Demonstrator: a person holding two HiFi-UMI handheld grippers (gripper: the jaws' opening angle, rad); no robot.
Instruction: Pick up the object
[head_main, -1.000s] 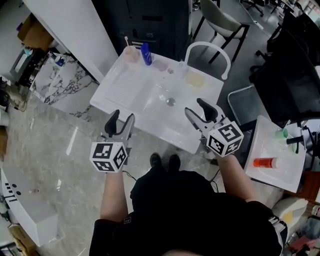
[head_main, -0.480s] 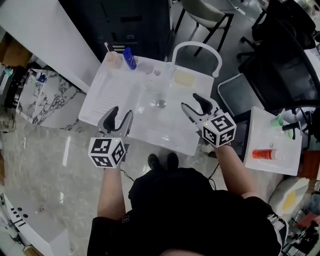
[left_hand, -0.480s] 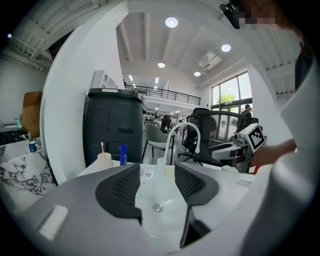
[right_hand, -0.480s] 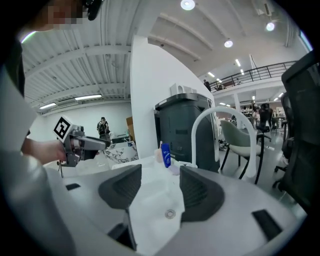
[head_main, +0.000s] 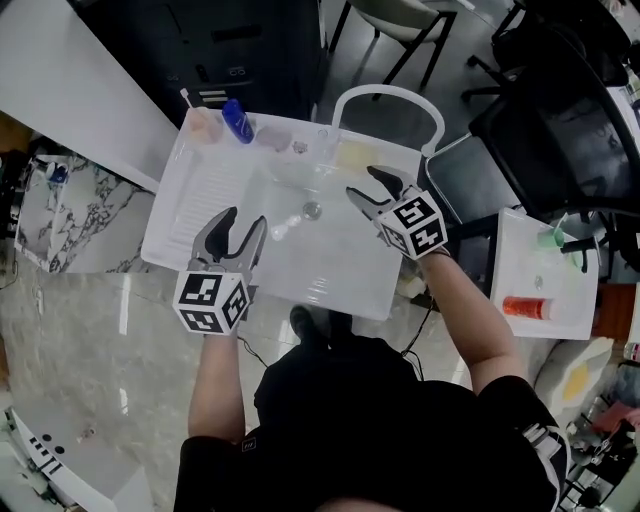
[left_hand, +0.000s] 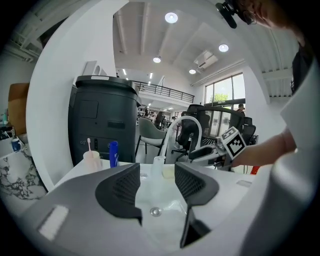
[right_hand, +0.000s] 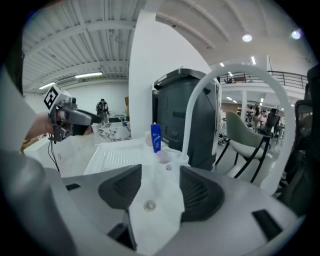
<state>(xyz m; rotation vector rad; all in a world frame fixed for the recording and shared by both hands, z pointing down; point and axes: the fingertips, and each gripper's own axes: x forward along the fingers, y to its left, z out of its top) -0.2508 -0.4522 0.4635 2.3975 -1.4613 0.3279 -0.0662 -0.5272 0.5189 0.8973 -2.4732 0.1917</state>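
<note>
A white sink unit (head_main: 190, 215) carries a blue bottle (head_main: 237, 120), a pale cup holding a toothbrush (head_main: 203, 122), a yellowish soap bar (head_main: 352, 153) and a clear cup (left_hand: 159, 165) along its back edge. My left gripper (head_main: 238, 228) hovers over the unit's front left, open and empty. In its own view the left gripper (left_hand: 156, 185) frames the drain (left_hand: 156, 212). My right gripper (head_main: 368, 188) is over the basin's right side, open and empty. In the right gripper view its jaws (right_hand: 160, 192) frame the drain (right_hand: 149, 205), with the blue bottle (right_hand: 156, 137) beyond.
A white arched faucet (head_main: 388, 100) rises behind the basin. A dark cabinet (head_main: 260, 40) stands at the back. To the right a white tray (head_main: 520, 270) holds a red tube (head_main: 525, 307). Chairs stand behind and to the right. A marble block (head_main: 60, 215) sits left.
Both grippers have moved forward over the sink unit; the right one has gone furthest, in over the basin. The head view has shifted closer to the sink.
</note>
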